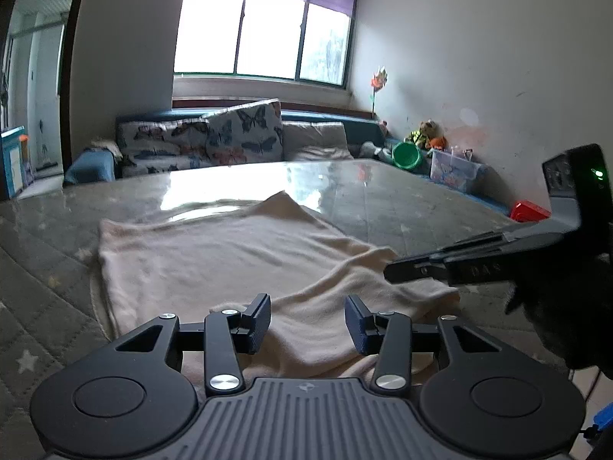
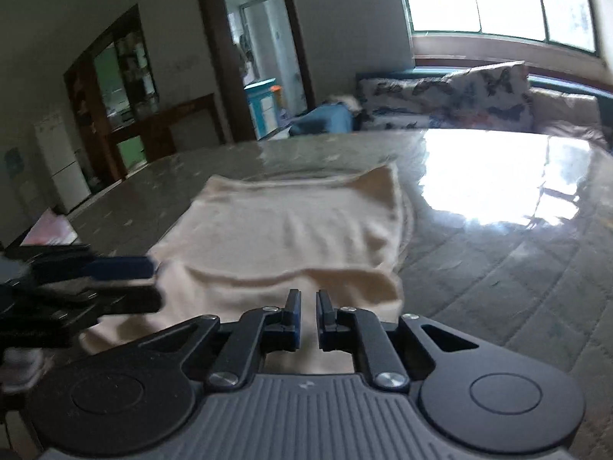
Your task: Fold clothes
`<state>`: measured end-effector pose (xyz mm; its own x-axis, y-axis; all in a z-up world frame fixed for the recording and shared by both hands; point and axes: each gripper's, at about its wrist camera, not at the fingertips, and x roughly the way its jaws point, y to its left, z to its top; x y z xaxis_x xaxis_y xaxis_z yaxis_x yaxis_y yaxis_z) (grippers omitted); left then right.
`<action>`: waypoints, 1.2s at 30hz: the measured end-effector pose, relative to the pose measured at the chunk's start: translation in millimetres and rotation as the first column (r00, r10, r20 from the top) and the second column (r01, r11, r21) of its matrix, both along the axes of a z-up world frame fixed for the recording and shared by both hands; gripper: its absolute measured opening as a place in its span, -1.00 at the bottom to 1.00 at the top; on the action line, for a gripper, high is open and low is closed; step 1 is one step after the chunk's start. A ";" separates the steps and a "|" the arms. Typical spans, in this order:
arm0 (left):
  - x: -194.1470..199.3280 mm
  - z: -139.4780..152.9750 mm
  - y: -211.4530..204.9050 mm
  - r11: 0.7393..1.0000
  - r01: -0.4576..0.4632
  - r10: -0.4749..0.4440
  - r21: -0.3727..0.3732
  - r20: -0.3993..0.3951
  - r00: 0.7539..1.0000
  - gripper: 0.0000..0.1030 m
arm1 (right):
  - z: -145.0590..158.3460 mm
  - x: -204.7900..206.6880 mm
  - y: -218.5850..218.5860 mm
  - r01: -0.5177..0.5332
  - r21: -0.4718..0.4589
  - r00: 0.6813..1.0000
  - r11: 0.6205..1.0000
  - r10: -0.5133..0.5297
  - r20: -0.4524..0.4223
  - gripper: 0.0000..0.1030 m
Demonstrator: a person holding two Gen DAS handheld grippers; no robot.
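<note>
My left claw (image 1: 307, 322) stands open over the near edge of the cloth (image 1: 230, 253), its pads clear of the fabric with nothing between them. My right claw (image 2: 307, 318) has its jaws nearly together, a narrow slit left; cream fabric shows through the slit, but I cannot tell whether the pads pinch it or only hang above it.

The cloth lies on the worktop (image 1: 383, 199), spread flat toward the near edge. Its far edge runs roughly straight, with one corner raised in a small peak. On its near right part a folded layer makes a ridge. Beyond the far edge the worktop is bare and glossy, glare from the window (image 1: 264, 27) washing out the surface there. To the right of the cloth there is bare worktop as well, out to the right edge.

In the left view my right claw (image 1: 421, 268) reaches in from the right, just above the cloth's right corner. In the right view my left claw (image 2: 126, 283) is blurred at the left, close to the cloth's left edge.

The cloth's near edge is hidden under both claw bodies. The right view is smeared, so the folds read poorly. A sofa (image 1: 214, 142) stands behind the worktop's far edge.
</note>
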<state>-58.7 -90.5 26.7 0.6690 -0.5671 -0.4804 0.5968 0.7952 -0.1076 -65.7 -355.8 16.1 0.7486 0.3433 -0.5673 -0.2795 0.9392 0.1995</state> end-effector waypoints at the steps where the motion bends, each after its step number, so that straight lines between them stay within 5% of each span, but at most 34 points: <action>1: 3.1 -3.6 -0.5 1.000 -0.018 0.019 0.022 -0.018 1.000 -0.14 | -4.5 0.4 2.2 -0.001 -0.008 1.000 1.000 0.001 -0.013 -0.83; 7: -3.2 -12.7 21.6 0.992 -0.099 0.105 0.077 -0.075 0.992 -0.27 | -8.5 4.1 -1.4 0.020 0.013 0.999 1.000 -0.019 -0.040 -0.78; 14: -8.2 -1.8 32.7 0.991 -0.131 0.133 0.020 -0.074 0.988 -0.30 | -9.6 3.0 0.6 0.017 -0.004 0.999 1.000 -0.017 -0.034 -0.76; 16: -5.6 -3.8 26.9 0.992 -0.120 0.122 0.033 -0.075 0.990 -0.41 | -9.4 3.0 0.6 0.018 -0.004 0.999 1.000 -0.018 -0.035 -0.76; 18: -5.3 -7.2 23.1 0.994 -0.105 0.108 0.039 -0.085 0.991 -0.76 | -9.3 3.4 0.9 0.018 -0.006 0.999 1.000 -0.019 -0.036 -0.76; 23: -19.8 -2.4 25.4 0.995 -0.097 0.098 0.026 -0.045 0.994 -0.96 | -9.5 5.0 0.5 0.020 -0.005 0.999 1.000 -0.021 -0.038 -0.74; 36: -19.9 14.9 20.4 0.995 -0.104 0.104 0.000 -0.005 0.995 -0.91 | -7.1 3.2 5.3 0.016 -0.025 1.000 1.000 -0.016 -0.027 -0.58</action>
<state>-78.6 -70.1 41.6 0.7220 -0.4945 -0.4839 0.5099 0.8530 -0.1110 -62.4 -350.5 8.9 0.7382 0.3170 -0.5955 -0.2594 0.9482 0.1833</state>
